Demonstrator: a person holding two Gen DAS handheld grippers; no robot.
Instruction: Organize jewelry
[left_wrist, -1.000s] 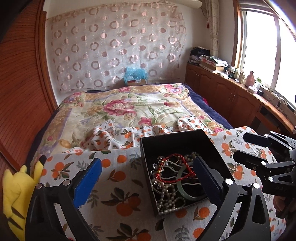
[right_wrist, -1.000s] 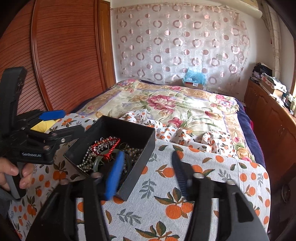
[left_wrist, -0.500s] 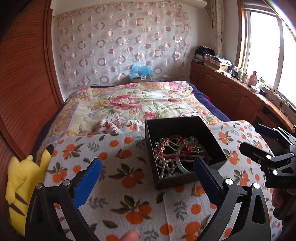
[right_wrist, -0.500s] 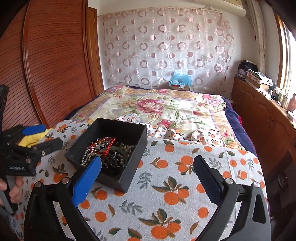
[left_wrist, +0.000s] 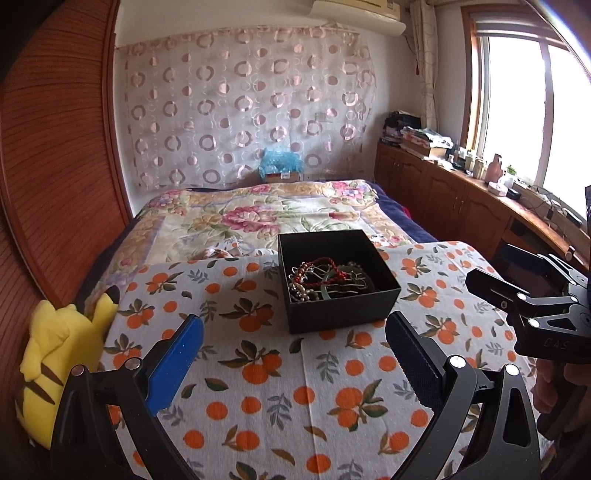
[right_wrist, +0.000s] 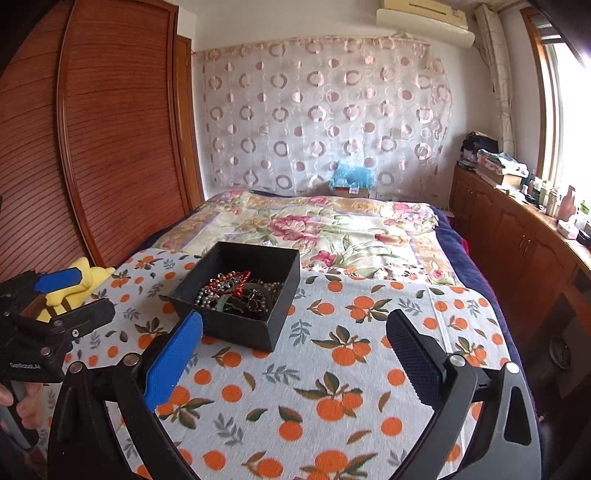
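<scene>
Jewelry (left_wrist: 325, 280) tangled in black box (left_wrist: 343, 310) on orange-print cloth (left_wrist: 258, 369) over bed; probably gathered for sorting. Left gripper (left_wrist: 293, 343) and right gripper (right_wrist: 293, 339) fingers spread, empty, near box.

- Left gripper (left_wrist: 293, 354): black frame, 2 fingers w/ pads, one bright blue, one black w/ ribbed face; silver screw heads at the joints.
- Right gripper (right_wrist: 295, 345): same build, blue pad + black cross-hatched pad, silver screws.
- White lettering on each black body, partly legible.
- Hand (right_wrist: 20, 400) round a black handle; no sleeve seen.
</scene>
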